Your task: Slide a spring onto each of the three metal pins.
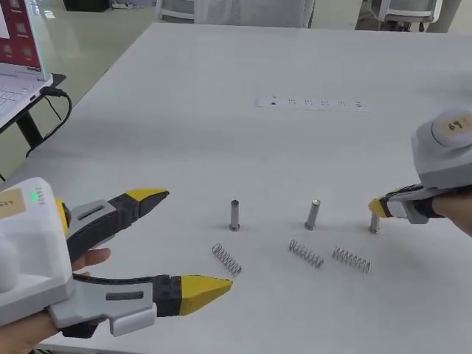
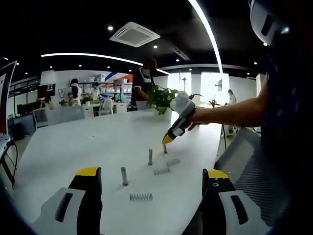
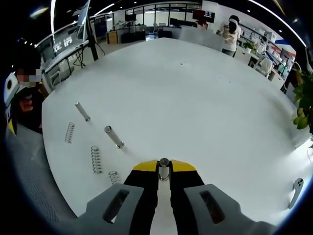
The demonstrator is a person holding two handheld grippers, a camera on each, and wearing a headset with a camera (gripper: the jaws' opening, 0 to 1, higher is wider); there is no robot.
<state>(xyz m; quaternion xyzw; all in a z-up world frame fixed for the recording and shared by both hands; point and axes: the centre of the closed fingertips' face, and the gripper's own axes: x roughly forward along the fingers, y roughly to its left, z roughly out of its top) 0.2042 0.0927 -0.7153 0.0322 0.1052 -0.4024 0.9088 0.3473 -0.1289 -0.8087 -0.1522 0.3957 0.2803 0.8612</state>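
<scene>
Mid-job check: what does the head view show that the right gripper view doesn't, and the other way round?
Head view's extra: the left hand-held gripper seen whole, jaws open, close to the leftmost spring. Right gripper view's extra: a close look at the right hand-held gripper shut on the end pin, and a plant beyond the white table. Shared: the white table, that pin and spring, the other two pins standing upright and the other two springs lying loose; no spring is on a pin yet.

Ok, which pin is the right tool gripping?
The rightmost pin: the right tool is shut on it, while the middle pin and left pin stand free.
</scene>
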